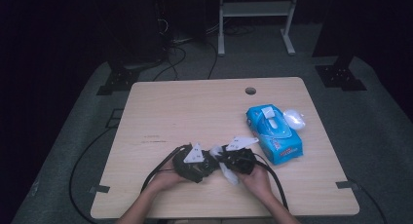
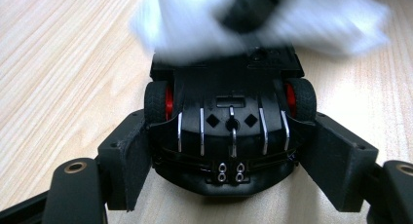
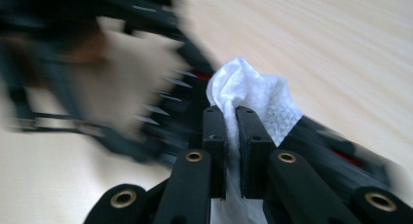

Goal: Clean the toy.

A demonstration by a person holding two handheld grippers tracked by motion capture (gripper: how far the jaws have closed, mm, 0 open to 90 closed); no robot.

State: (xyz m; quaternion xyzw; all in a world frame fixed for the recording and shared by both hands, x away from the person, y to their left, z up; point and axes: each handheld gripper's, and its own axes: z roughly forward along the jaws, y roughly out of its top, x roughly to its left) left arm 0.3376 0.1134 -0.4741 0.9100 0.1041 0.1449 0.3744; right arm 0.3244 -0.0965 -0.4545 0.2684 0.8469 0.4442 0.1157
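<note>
Near the front edge of the table (image 1: 160,107), the left gripper (image 2: 229,151) pinches a black toy car (image 2: 229,112) by its sides. Just beside it, the right gripper (image 3: 233,136) is pressed together on a white wipe (image 3: 253,92) over the car. A blue wipe pack (image 1: 273,134) lies near the right edge; the far half stays free.

I see a black toy car (image 2: 229,131) with red wheel hubs and dark tyres, lying belly-up on the pale wood worktop near its front edge, so its underside with thin metal contact strips faces me. It sits clamped between two black jaws at its flanks. A crumpled white wipe (image 3: 253,95), thin and lightly textured, is pinched between another pair of jaws and rests against the car's far end.
</note>
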